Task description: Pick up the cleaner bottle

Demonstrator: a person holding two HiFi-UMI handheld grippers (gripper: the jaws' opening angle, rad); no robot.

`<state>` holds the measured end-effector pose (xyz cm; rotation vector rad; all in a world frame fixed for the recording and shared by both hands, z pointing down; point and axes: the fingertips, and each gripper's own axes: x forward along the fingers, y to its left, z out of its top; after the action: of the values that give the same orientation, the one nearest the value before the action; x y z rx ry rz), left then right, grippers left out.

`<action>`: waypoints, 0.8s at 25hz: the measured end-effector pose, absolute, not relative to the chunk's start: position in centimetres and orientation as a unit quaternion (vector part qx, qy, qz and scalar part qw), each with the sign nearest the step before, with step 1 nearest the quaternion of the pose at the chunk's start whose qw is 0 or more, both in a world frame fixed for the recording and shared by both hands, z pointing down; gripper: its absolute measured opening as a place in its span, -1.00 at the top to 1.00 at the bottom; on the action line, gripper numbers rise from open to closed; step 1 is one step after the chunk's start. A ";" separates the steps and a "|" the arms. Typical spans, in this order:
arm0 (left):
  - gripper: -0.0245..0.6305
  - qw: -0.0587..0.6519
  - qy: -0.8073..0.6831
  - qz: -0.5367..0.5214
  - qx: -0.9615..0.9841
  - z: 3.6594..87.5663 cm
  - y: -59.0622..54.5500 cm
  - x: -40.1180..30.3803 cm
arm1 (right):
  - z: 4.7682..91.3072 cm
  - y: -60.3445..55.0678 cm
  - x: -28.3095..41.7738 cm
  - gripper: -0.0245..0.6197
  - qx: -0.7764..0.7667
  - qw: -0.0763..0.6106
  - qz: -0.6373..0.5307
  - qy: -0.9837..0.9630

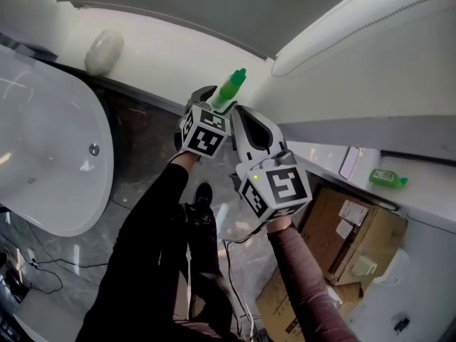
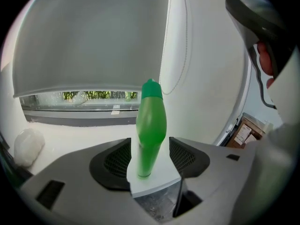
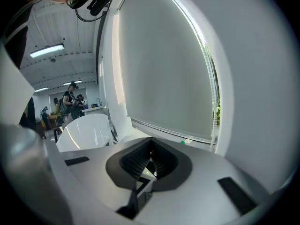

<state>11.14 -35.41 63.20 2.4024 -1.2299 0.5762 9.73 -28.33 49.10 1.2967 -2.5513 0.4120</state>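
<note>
We hold the left gripper [image 2: 149, 162] with its jaws spread on either side of the green cleaner bottle [image 2: 151, 125]. The bottle stands upright between them on a white ledge corner [image 2: 157, 181], unpressed. The right gripper [image 3: 149, 162] has its jaws together, empty.

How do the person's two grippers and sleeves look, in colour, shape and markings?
The left gripper and right gripper have smooth grey shells with black ribbed fingers. Each carries a white cube with black square markers. The left sleeve is black, the right sleeve dark reddish-brown.
</note>
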 end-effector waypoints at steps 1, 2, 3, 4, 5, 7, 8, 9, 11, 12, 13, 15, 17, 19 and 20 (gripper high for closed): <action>0.14 0.190 -0.436 0.206 0.855 63.4 -35.5 11.3 | 49.0 -28.5 9.7 0.92 0.445 0.124 0.142 -0.875; 0.14 0.189 -0.435 0.206 0.856 63.5 -35.7 11.5 | 49.0 -28.7 9.7 0.92 0.445 0.123 0.142 -0.875; 0.14 0.189 -0.434 0.206 0.856 63.7 -35.8 11.7 | 48.9 -28.7 9.7 0.92 0.445 0.122 0.143 -0.876; 0.14 0.189 -0.435 0.207 0.856 63.8 -35.9 11.8 | 48.8 -28.8 9.8 0.92 0.445 0.121 0.143 -0.876; 0.14 0.188 -0.435 0.207 0.856 64.0 -36.1 11.9 | 48.7 -28.9 9.8 0.92 0.445 0.120 0.143 -0.876; 0.14 0.185 -0.437 0.208 0.855 64.2 -36.3 12.1 | 48.6 -29.2 10.0 0.92 0.448 0.116 0.144 -0.875; 0.14 0.183 -0.437 0.208 0.856 64.3 -36.4 12.1 | 48.5 -29.3 10.0 0.92 0.450 0.113 0.146 -0.874; 0.14 0.180 -0.437 0.207 0.857 64.4 -36.6 12.2 | 48.5 -29.4 10.1 0.92 0.451 0.110 0.147 -0.873; 0.14 0.175 -0.436 0.206 0.859 64.5 -36.8 12.3 | 48.4 -29.7 10.2 0.92 0.454 0.104 0.150 -0.872; 0.14 0.173 -0.435 0.206 0.860 64.5 -36.8 12.3 | 48.4 -29.8 10.2 0.92 0.455 0.100 0.152 -0.872; 0.14 0.172 -0.434 0.205 0.860 64.6 -36.9 12.4 | 48.3 -29.8 10.3 0.92 0.456 0.097 0.154 -0.871; 0.14 0.170 -0.432 0.206 0.862 64.8 -37.0 12.5 | 48.2 -29.9 10.5 0.92 0.458 0.092 0.157 -0.870; 0.15 0.169 -0.429 0.206 0.863 64.9 -37.2 12.6 | 48.2 -29.9 10.5 0.92 0.457 0.090 0.157 -0.871; 0.16 0.167 -0.429 0.207 0.863 65.1 -37.4 12.7 | 48.1 -29.9 10.6 0.92 0.457 0.086 0.157 -0.871; 0.18 0.166 -0.430 0.206 0.863 65.1 -37.5 12.7 | 48.0 -29.9 10.6 0.92 0.457 0.083 0.158 -0.872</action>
<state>12.73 -37.53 65.13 2.4594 -1.2234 0.5868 10.57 -29.94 48.03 1.3641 -2.6028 0.4713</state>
